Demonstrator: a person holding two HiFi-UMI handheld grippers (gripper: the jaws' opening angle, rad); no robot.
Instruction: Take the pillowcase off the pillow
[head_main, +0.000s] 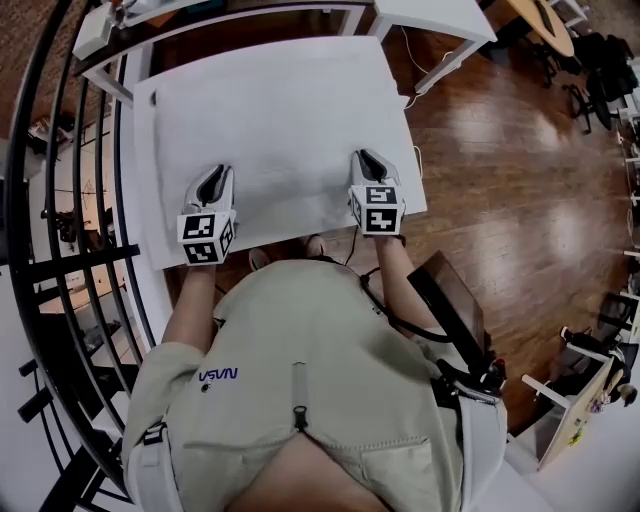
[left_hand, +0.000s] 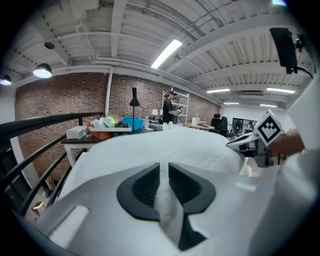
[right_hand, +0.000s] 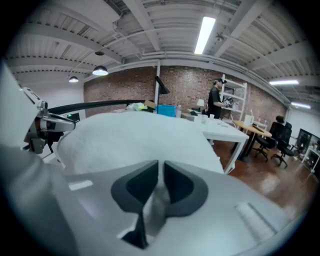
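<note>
Left claw (left_hand: 163, 172) and right claw (right_hand: 160, 172) each pinch the pillowcase (left_hand: 167, 210).
The pillow (head_main: 270, 130) lies flat on the white table (head_main: 143, 190); both claws, nearly closed on folds of white cloth, sit well apart at its near edge.
</note>
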